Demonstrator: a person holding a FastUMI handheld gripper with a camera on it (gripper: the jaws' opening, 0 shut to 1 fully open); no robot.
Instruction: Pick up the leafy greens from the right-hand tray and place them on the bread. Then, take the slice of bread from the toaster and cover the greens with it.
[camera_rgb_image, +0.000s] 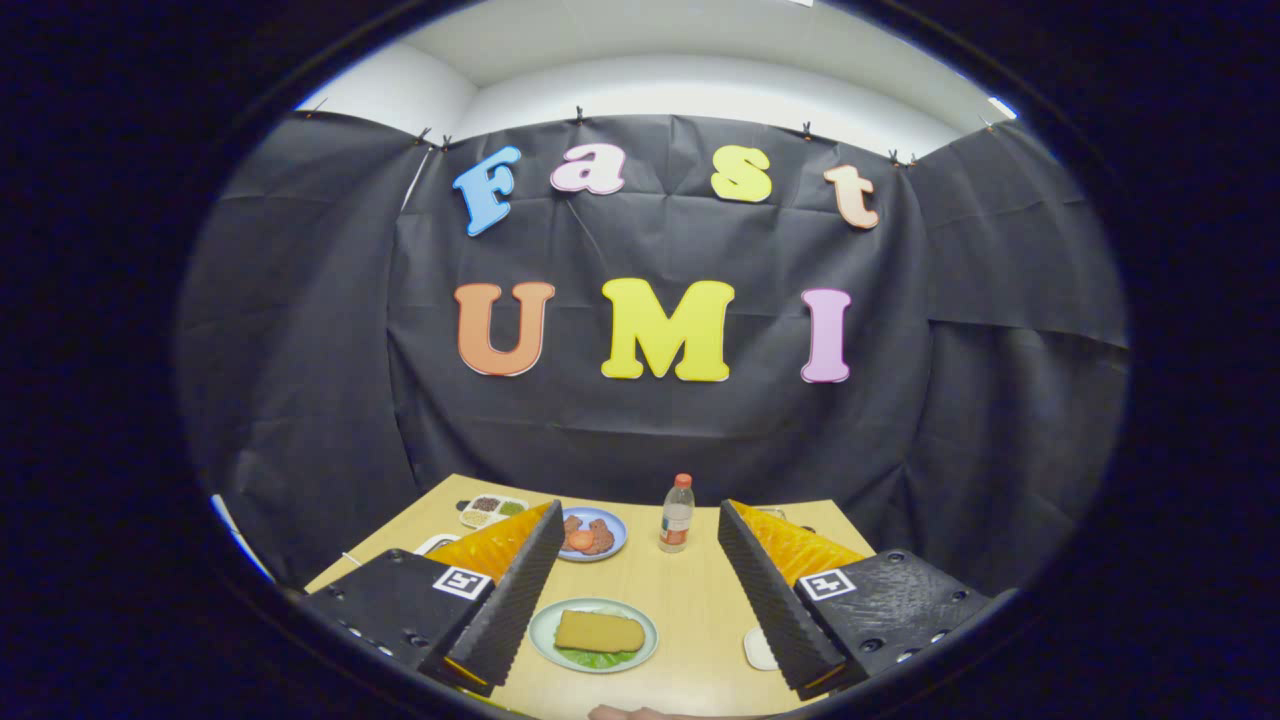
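My gripper (640, 545) is open, held well above the wooden table (690, 600), with nothing between its fingers. Down between the fingers sits a pale green plate (545, 635). On the plate lies a slice of bread (598, 631), and leafy greens (592, 658) stick out from under its near edge. The fingers are apart from the plate and touch nothing.
Beyond the fingers stand a bottle (677, 513) with a red cap and a blue plate (612, 530) holding brown and red food. A white tray (492, 511) with compartments sits at the far left. A small white object (758, 650) lies by the right finger.
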